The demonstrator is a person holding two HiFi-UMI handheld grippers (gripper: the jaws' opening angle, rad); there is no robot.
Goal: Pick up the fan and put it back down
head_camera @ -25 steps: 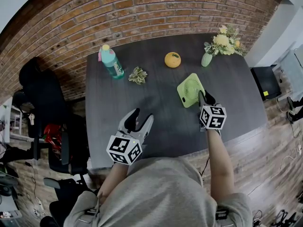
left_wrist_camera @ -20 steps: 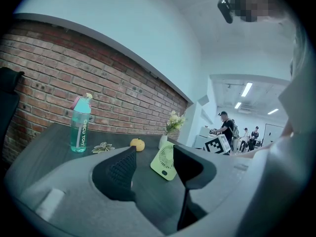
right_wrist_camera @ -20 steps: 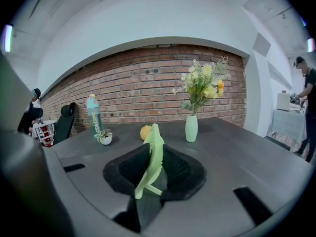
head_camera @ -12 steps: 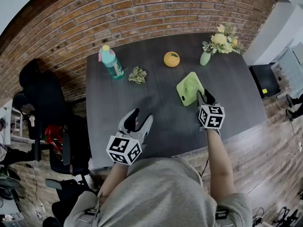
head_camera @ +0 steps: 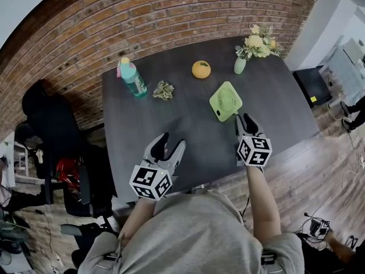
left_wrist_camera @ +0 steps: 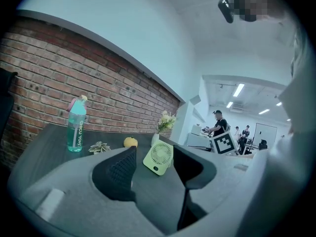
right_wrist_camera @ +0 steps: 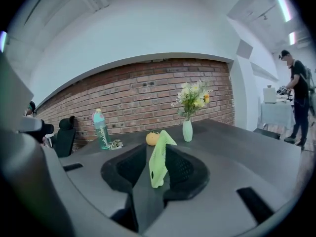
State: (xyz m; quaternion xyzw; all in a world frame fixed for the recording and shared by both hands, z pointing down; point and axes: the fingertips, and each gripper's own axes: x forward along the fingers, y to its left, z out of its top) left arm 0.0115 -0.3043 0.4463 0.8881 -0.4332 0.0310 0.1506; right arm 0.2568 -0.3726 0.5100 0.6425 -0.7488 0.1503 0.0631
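Observation:
The light-green fan (head_camera: 226, 100) stands on the dark table (head_camera: 171, 119), right of the middle, leaning a little. My right gripper (head_camera: 244, 119) is just on the near side of it, apart from it, jaws open. In the right gripper view the fan (right_wrist_camera: 158, 162) shows edge-on in line with the gap of the right gripper (right_wrist_camera: 159, 149), with neither pad pressing on it. My left gripper (head_camera: 171, 141) hangs open and empty over the table's near edge. From the left gripper (left_wrist_camera: 154, 154) the fan (left_wrist_camera: 159, 158) shows farther off, face-on.
At the back of the table are a teal bottle (head_camera: 131, 77), a small leafy plant (head_camera: 163, 90), an orange (head_camera: 201, 69) and a vase of flowers (head_camera: 240, 64). A brick wall runs behind. A black chair (head_camera: 51, 119) stands to the left. People stand far off in the left gripper view.
My right gripper has drawn back from the fan toward the table's near edge. The fan stays on the table. My left gripper has hardly shifted.

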